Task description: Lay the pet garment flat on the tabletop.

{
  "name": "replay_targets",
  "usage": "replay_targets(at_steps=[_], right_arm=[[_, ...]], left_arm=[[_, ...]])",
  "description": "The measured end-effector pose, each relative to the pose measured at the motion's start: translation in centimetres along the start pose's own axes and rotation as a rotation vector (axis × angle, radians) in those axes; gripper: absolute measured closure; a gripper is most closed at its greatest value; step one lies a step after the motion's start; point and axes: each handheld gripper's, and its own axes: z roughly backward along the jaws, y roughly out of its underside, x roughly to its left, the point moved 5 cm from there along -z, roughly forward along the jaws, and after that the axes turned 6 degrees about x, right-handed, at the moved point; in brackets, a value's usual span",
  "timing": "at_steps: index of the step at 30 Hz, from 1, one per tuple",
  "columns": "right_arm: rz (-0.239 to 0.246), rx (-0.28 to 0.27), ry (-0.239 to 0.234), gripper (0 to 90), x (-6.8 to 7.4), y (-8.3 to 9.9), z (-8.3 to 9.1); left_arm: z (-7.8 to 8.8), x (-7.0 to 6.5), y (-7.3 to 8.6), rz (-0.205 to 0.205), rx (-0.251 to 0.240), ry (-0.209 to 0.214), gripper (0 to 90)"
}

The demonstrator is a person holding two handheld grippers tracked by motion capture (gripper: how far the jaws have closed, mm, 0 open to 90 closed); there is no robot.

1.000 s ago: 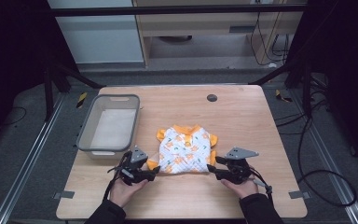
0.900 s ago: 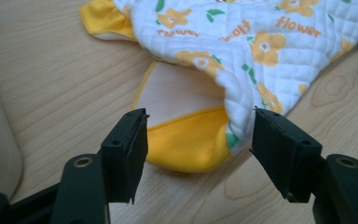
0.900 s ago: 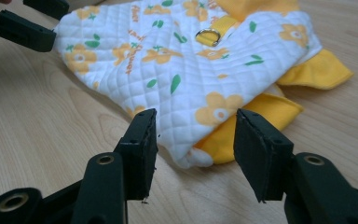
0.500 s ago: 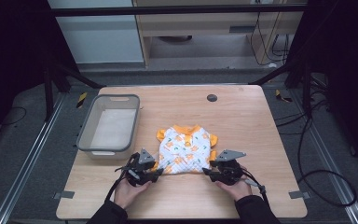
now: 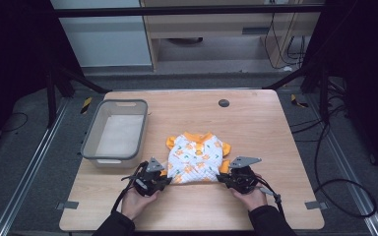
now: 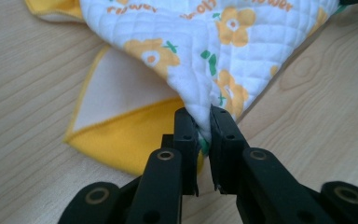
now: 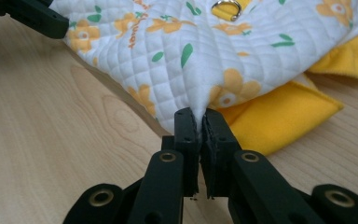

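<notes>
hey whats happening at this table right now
A person is working on a small quilted garment, white with orange flowers and yellow trim, lying flat on the wooden table. The left gripper and the right gripper have just been closing, and each now pinches a near corner of the garment's hem between its jaws. A grey bin stands to the left of the garment.

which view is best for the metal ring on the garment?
Right gripper view: the metal ring sits sharp and close on the quilted flower-print garment, near the top edge. High view shows the whole garment, ring too small to tell. Left gripper view gives the garment's pinched corner instead.
</notes>
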Motion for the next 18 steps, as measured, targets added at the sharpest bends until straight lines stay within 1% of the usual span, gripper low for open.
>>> replay_targets(at_steps=[1, 2, 4, 6, 8, 10, 12, 14, 16, 17, 18], right_arm=[[-0.006, -0.007, -0.008, 86.1, 0.1, -0.1, 0.3], [-0.011, -0.013, -0.015, 86.1, 0.2, -0.2, 0.6], [-0.008, -0.030, -0.023, 86.2, 0.2, -0.4, 1.2], [-0.012, -0.060, -0.040, 86.1, 0.4, -0.6, 2.3], [-0.005, -0.085, -0.051, 86.0, 0.7, -0.8, 3.3], [0.007, -0.110, -0.055, 85.8, 1.0, -1.0, 4.3], [0.011, -0.119, -0.058, 85.7, 1.2, -1.3, 4.9], [0.006, -0.129, -0.066, 85.7, 1.3, -1.9, 5.4], [-0.004, -0.136, -0.063, 85.5, 1.1, -2.5, 5.7], [-0.019, -0.130, -0.053, 85.5, 0.8, -2.9, 5.6], [-0.044, -0.111, -0.039, 85.5, 0.3, -3.4, 5.3]], left_arm=[[0.6, -0.2, -0.2, 0.001, -0.022, 0.010, 82.5], [0.6, -0.2, -0.2, 0.001, -0.022, 0.010, 82.6], [1.6, -0.5, -0.3, 0.005, -0.050, 0.031, 82.6], [2.7, -0.9, -0.6, 0.000, -0.080, 0.045, 82.6], [3.9, -1.3, -1.0, -0.001, -0.110, 0.061, 82.6], [4.9, -1.8, -1.4, -0.020, -0.127, 0.060, 82.6], [5.6, -2.1, -1.9, -0.027, -0.140, 0.058, 82.6], [6.1, -2.2, -2.5, -0.014, -0.144, 0.053, 82.4], [6.2, -2.0, -3.3, 0.016, -0.145, 0.043, 82.2], [5.9, -1.8, -4.0, 0.029, -0.137, 0.033, 82.2], [5.9, -1.8, -4.0, 0.029, -0.137, 0.033, 82.1]])
